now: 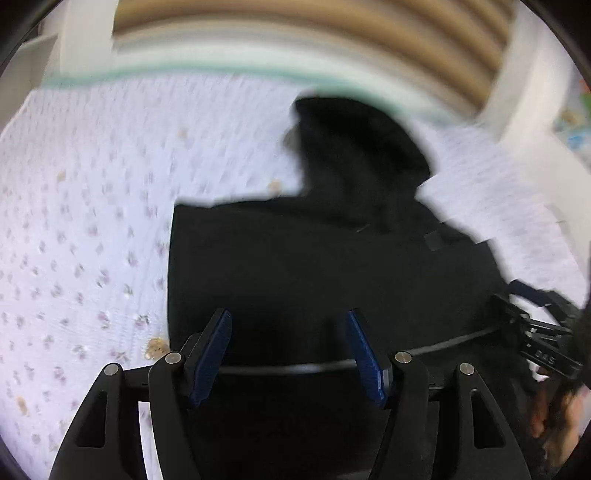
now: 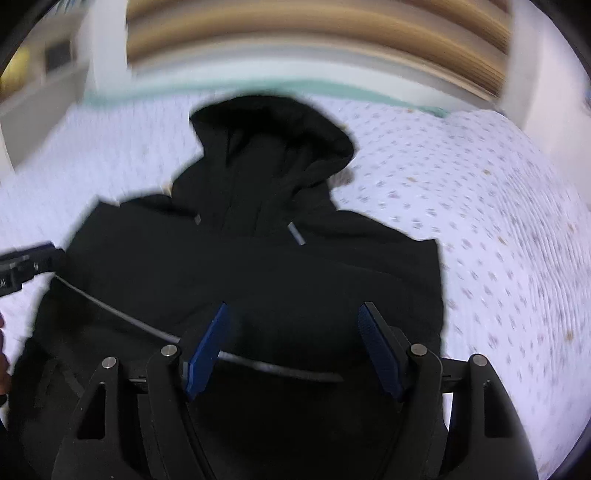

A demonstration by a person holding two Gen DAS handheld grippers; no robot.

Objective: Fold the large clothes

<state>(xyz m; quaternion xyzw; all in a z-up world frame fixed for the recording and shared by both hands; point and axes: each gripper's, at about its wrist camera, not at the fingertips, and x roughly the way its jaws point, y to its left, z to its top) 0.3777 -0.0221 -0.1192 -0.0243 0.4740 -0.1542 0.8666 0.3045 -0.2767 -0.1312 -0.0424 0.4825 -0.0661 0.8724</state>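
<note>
A black hooded sweatshirt (image 1: 314, 266) lies on a white floral bedsheet (image 1: 81, 206), its hood (image 1: 354, 140) toward the far edge. In the right wrist view the sweatshirt (image 2: 258, 280) lies with its hood (image 2: 273, 140) uppermost and its sides folded in. My left gripper (image 1: 290, 317) is open and empty over the garment's lower part. My right gripper (image 2: 293, 314) is open and empty over the same garment. The right gripper's body shows in the left wrist view (image 1: 539, 332); the left gripper's body shows in the right wrist view (image 2: 26, 264). Both views are blurred.
The bedsheet (image 2: 480, 221) spreads to both sides of the garment. A green-edged mattress border (image 1: 184, 72) and tan slats (image 1: 332, 22) lie beyond the far edge. A white post (image 1: 532, 92) stands at the right. A thin cable (image 1: 443, 345) runs between the grippers.
</note>
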